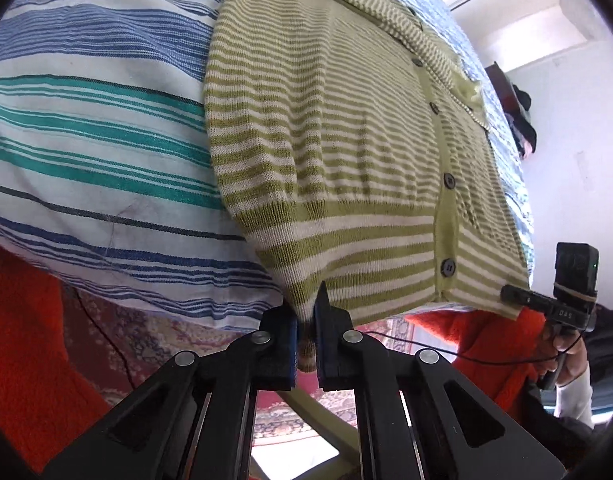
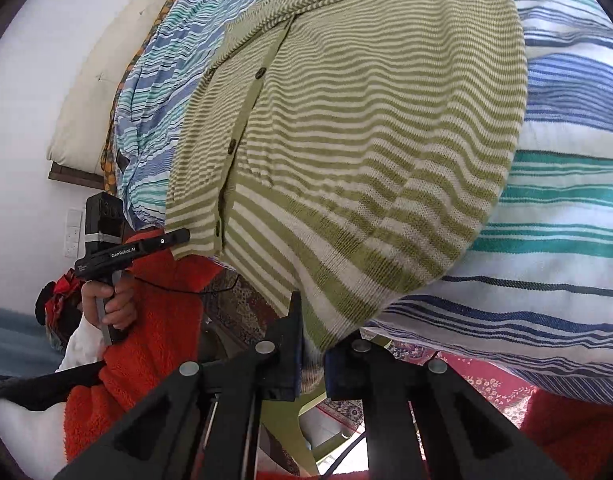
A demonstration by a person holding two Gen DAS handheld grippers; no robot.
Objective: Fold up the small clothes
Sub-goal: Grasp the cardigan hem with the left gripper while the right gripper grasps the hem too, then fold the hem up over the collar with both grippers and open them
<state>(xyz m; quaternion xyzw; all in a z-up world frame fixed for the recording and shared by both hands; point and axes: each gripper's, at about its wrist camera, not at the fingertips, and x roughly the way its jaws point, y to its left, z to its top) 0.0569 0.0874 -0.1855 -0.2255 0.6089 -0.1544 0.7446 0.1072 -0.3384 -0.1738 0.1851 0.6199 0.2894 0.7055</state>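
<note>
The left gripper (image 1: pixel 306 320) sat closed on the cardigan (image 1: pixel 346 152) at its hem, knit pinched between the pads at the corner nearest the person. The right gripper (image 2: pixel 312 344) was likewise clamped on the hem at the opposite corner. The cardigan lay buttoned side up on the striped sheet (image 1: pixel 90 128), its hem hanging just over the sheet's near edge, its collar at the far end. Its long axis ran straight away from both sets of fingers, so a fold toward the collar looked equally reachable for each hand.
</note>
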